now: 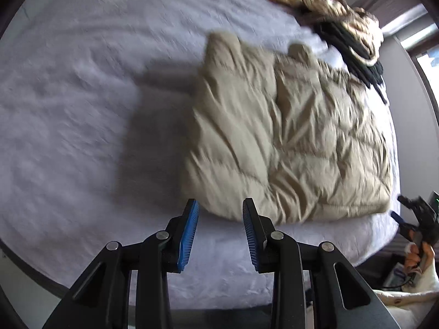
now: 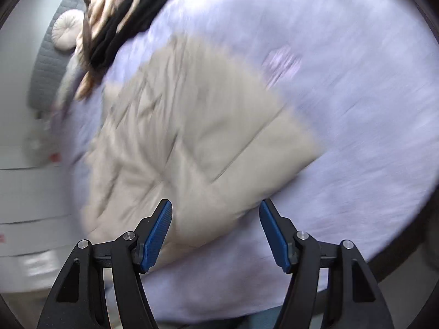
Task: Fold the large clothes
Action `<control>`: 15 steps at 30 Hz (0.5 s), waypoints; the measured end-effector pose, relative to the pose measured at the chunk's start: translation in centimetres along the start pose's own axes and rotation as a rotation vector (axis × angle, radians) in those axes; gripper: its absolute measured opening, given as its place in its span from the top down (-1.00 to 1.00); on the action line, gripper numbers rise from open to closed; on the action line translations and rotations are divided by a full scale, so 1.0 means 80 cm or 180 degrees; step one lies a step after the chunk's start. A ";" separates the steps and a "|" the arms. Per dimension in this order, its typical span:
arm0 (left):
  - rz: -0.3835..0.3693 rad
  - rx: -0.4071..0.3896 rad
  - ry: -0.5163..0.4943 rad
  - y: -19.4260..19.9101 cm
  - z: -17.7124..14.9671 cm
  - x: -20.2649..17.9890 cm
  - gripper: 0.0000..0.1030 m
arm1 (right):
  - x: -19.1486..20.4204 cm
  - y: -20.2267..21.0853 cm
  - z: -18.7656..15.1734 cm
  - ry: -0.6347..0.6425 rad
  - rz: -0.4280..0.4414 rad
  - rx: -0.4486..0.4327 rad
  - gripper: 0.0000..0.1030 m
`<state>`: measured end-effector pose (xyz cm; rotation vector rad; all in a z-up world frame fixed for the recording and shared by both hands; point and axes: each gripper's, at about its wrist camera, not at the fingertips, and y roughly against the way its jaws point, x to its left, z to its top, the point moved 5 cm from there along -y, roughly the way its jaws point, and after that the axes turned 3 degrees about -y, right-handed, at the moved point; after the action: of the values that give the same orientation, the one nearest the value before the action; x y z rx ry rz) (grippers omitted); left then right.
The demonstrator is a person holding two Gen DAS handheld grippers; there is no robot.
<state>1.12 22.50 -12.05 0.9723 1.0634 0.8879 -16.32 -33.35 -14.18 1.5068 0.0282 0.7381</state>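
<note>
A beige quilted puffer jacket (image 1: 290, 137) lies folded on the pale lilac bed sheet (image 1: 82, 109). It also shows in the right wrist view (image 2: 192, 142), blurred by motion. My left gripper (image 1: 221, 205) is open and empty, just above the jacket's near left corner. My right gripper (image 2: 215, 205) is open and empty, above the jacket's near edge. The right gripper also shows at the right edge of the left wrist view (image 1: 417, 219), off the bed's side.
A pile of tan and black clothes (image 1: 337, 13) lies at the far end of the bed, also in the right wrist view (image 2: 118, 19). A round cream cushion (image 2: 64, 28) and grey quilted headboard (image 2: 46, 63) are beyond. The bed edge (image 1: 247, 298) is near.
</note>
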 end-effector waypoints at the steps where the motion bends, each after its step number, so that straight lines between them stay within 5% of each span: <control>1: -0.0017 -0.0083 0.0063 0.007 0.010 0.005 0.33 | 0.015 0.010 0.014 0.0036 -0.0023 -0.0108 0.25; 5: -0.0070 -0.0210 0.0179 -0.010 0.044 0.003 0.33 | 0.058 -0.005 0.017 0.0471 0.0010 -0.0059 0.41; 8: 0.0261 -0.0075 0.0062 -0.065 0.055 -0.001 0.33 | 0.101 -0.061 0.011 0.0851 -0.0275 0.0160 0.41; 10: 0.0443 0.0080 0.0069 -0.103 0.052 0.009 0.33 | 0.095 -0.093 0.010 0.0897 -0.0467 0.0244 0.42; 15: 0.0371 0.0196 0.0128 -0.116 0.054 0.021 0.33 | 0.079 -0.113 0.020 0.0746 -0.0498 0.0340 0.43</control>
<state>6.76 20.22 -20.48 1.0805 1.0819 0.9780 -6.81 -30.92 -19.50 1.4929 0.3634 0.7927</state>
